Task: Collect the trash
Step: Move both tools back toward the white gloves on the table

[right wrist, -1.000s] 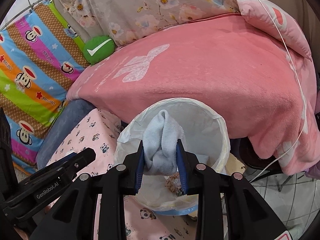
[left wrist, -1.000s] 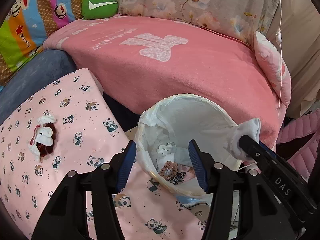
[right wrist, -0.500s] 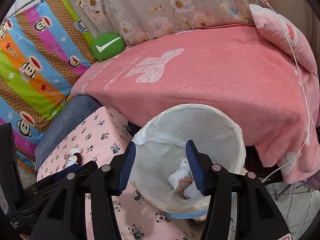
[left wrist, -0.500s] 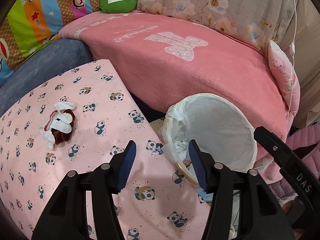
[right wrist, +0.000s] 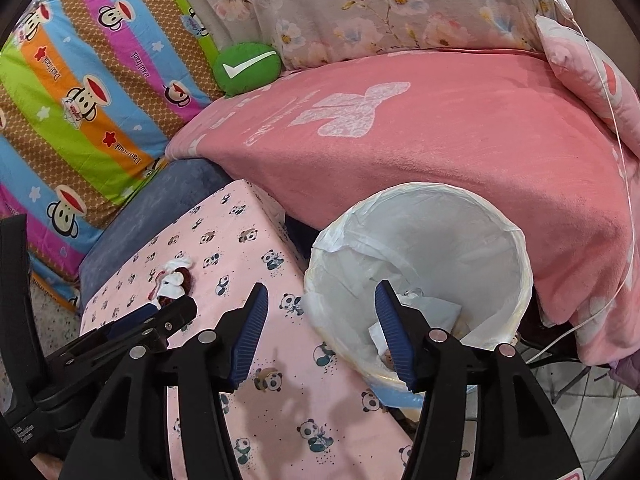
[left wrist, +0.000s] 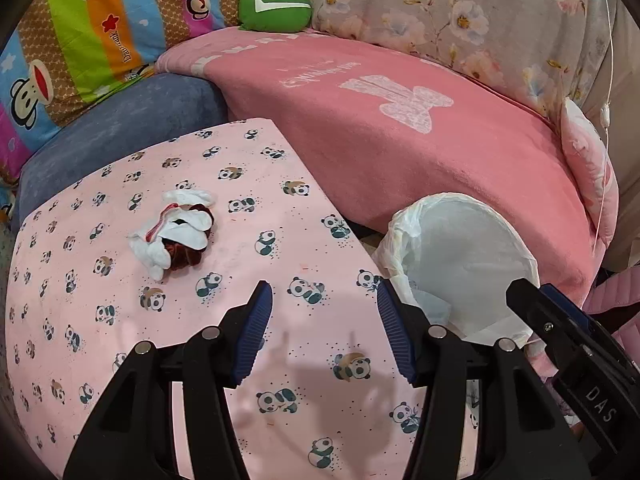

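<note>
Nearest in the left wrist view, the left gripper (left wrist: 325,326) hangs over the panda-print cloth (left wrist: 280,360) with its jaws apart and nothing between them. In the right wrist view the right gripper (right wrist: 320,330) has its jaws opening and also empty; its left pad stands over the panda-print cloth (right wrist: 280,392) and its right pad over the mouth of the trash bin (right wrist: 516,240).

Taking the bin as the landmark: in the left wrist view the trash bin (left wrist: 404,216), lined with a white bag, stands just beyond the cloth's right edge, to the right of the left gripper, and the tip of the right gripper reaches in front of its near right rim. Crumpled paper scraps (right wrist: 428,306) lie at its bottom, behind the right gripper's right pad.

The remaining trash, a crumpled white tissue wad with a dark red piece (left wrist: 176,232), lies on the cloth well to the left of the bin, ahead and left of the left gripper's jaws, untouched. In the right wrist view the same tissue wad (right wrist: 174,280) sits just beyond the left gripper's tip, far left of the bin.

Behind the bin a pink blanket (left wrist: 400,152) drapes down; farther back a green cushion (left wrist: 276,8) rests at its upper left.
</note>
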A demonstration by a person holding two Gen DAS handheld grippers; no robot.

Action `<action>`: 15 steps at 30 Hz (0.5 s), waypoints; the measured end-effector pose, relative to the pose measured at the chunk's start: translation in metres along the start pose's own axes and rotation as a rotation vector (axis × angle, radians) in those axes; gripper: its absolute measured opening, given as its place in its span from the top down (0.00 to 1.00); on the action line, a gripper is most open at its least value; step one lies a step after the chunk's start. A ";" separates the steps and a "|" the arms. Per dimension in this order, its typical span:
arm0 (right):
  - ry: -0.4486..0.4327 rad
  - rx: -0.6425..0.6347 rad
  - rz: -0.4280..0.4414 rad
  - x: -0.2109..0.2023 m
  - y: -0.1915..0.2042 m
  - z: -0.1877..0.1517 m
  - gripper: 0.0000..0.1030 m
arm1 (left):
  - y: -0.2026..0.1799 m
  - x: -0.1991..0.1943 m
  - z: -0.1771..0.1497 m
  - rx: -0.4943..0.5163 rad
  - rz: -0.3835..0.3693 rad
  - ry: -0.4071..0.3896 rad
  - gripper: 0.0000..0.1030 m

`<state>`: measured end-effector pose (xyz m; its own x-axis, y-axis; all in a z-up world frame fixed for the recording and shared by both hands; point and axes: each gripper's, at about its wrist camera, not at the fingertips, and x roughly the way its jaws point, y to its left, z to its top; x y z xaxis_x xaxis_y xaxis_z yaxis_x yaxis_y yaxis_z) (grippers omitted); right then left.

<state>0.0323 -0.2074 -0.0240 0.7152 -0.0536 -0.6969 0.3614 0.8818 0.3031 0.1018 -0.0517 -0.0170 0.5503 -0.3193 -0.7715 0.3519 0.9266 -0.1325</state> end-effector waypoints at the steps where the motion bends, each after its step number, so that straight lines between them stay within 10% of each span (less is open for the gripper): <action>1: 0.004 -0.008 0.003 0.000 0.005 -0.002 0.45 | 0.003 -0.001 -0.001 -0.005 0.002 -0.002 0.49; 15: 0.036 -0.099 0.037 0.003 0.058 -0.021 0.45 | 0.058 -0.020 -0.014 -0.093 0.046 -0.024 0.49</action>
<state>0.0427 -0.1461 -0.0217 0.7039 -0.0050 -0.7102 0.2732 0.9250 0.2642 0.1006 0.0117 -0.0178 0.5824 -0.2799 -0.7632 0.2552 0.9543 -0.1553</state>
